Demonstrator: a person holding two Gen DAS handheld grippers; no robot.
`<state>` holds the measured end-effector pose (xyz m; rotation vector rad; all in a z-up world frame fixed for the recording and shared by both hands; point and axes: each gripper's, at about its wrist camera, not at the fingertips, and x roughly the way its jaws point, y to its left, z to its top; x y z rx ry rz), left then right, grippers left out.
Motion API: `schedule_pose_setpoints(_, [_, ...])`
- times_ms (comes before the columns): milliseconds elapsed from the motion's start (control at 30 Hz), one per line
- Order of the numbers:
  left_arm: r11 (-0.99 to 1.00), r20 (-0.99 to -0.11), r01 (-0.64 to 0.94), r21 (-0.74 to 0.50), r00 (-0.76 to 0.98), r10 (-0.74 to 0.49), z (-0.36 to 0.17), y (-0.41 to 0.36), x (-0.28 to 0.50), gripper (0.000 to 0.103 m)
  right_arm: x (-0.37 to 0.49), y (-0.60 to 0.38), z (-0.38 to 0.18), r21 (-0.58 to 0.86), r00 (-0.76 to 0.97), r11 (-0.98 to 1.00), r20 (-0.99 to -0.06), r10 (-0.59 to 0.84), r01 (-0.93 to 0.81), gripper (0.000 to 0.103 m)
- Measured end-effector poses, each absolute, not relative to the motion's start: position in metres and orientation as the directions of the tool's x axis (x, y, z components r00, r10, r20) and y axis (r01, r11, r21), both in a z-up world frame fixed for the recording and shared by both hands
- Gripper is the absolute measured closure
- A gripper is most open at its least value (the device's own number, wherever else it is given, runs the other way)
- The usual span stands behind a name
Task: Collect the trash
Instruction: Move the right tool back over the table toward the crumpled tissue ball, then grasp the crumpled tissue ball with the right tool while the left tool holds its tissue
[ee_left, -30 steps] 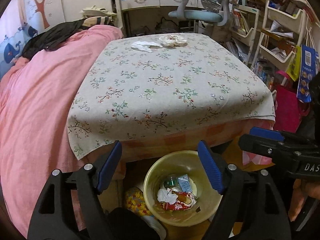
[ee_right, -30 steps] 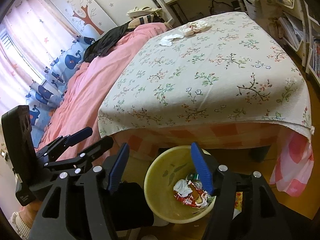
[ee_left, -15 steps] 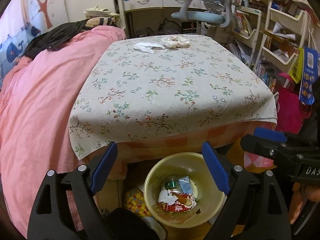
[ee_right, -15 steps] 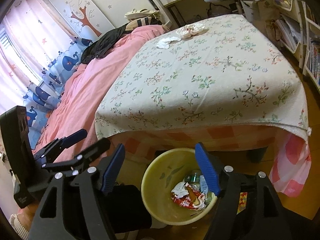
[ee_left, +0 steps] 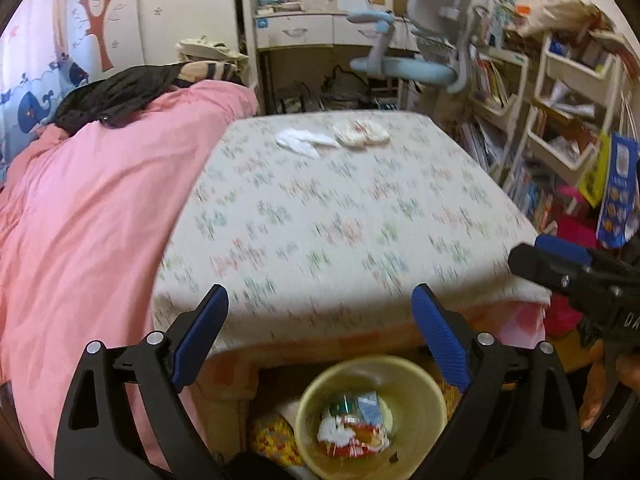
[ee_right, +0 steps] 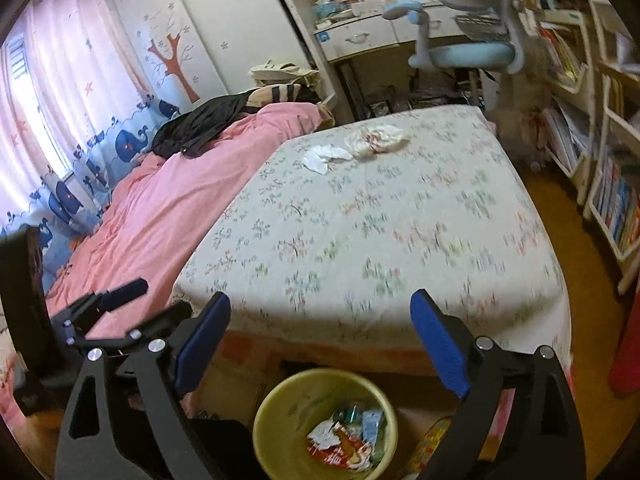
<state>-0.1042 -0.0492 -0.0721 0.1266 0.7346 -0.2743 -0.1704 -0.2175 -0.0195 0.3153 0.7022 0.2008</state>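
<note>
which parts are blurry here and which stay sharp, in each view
Left wrist view: floral tablecloth and yellow bin smeared by motion, the left claw crisp. Right wrist view: milder smear on the cloth, the right claw sharp; fisheye bends the room's edges in both.

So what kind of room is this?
Most likely a child's bedroom: a bed with a pink duvet, whale-print curtains, and a desk with a blue chair.
</note>
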Motion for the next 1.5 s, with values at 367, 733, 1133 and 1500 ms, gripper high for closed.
schedule_pose_setpoints(367, [0.987, -0.676, 0.146, -0.072, 0.72, -0.156, -0.067, -0.028, 0.006, 0.014, -0.085, -0.232, -0.023, 0.294, 0.745, 0.954, -0.623, 0.238, -0.06, 0.015])
schedule_pose_setpoints(733, [0.986, -0.682, 0.098, -0.137, 0.713, -0.166, -0.08, -0.045, 0.127, 0.014, 0.004, -0.247, -0.035, 0.253, 0.762, 0.967, -0.62, 0.19, -0.035, 0.013])
schedule_pose_setpoints(1133, [0.985, -0.736, 0.065, -0.157, 0.657, -0.161, -0.113, -0.071, 0.234, 0.013, 0.096, -0.249, -0.044, 0.193, 0.747, 0.979, -0.641, 0.175, -0.064, 0.013])
schedule_pose_setpoints(1500, [0.988, -0.787, 0.156, -0.016, 0.607, -0.109, -0.142, -0.113, 0.291, 0.013, 0.138, -0.251, -0.063, 0.176, 0.691, 0.982, -0.703, 0.169, -0.061, 0.013])
